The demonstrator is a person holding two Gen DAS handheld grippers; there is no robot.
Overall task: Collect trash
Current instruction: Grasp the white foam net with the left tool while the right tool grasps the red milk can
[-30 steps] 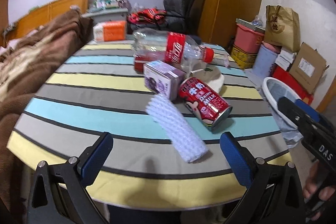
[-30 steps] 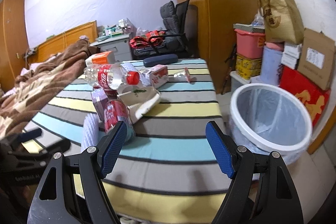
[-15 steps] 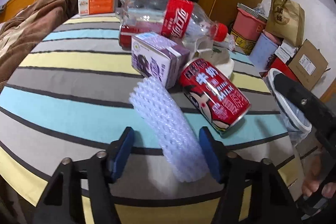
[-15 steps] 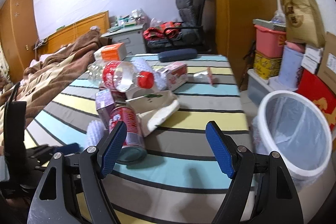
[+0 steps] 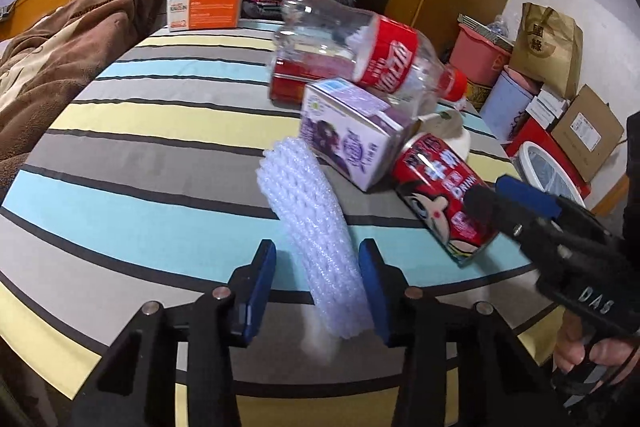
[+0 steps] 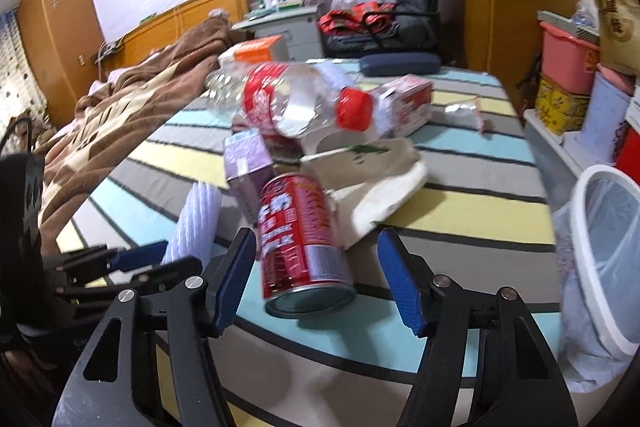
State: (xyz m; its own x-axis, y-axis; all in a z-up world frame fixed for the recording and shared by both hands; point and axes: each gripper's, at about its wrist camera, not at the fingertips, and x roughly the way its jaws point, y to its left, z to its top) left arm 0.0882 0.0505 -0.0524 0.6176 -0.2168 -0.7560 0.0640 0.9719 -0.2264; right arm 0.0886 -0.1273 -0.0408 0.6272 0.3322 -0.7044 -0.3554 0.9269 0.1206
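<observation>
Left tool [image 5: 318, 283]: jaws closing around the near end of the white foam net sleeve [image 5: 310, 223]. Right pad looks to be against the sleeve; a gap shows at the left pad, so no full pinch.

The sleeve lies on the striped desk [image 5: 132, 155], long axis running away from the tool, far end just beside the purple drink carton [image 5: 348, 135].

Right tool [image 6: 316, 279]: jaws spread but closing, red drink can [image 6: 302, 243] lying on its side between them, pads clear of it on both sides. Can's open-bottom end faces the camera.

Behind the can: crumpled cream paper bag [image 6: 372, 179], clear plastic bottle with red label and cap [image 6: 296, 99] resting on top of the heap, and a red-and-white carton [image 6: 404, 103].

White trash bin [image 6: 604, 259] with clear liner stands off the desk's right edge.
</observation>
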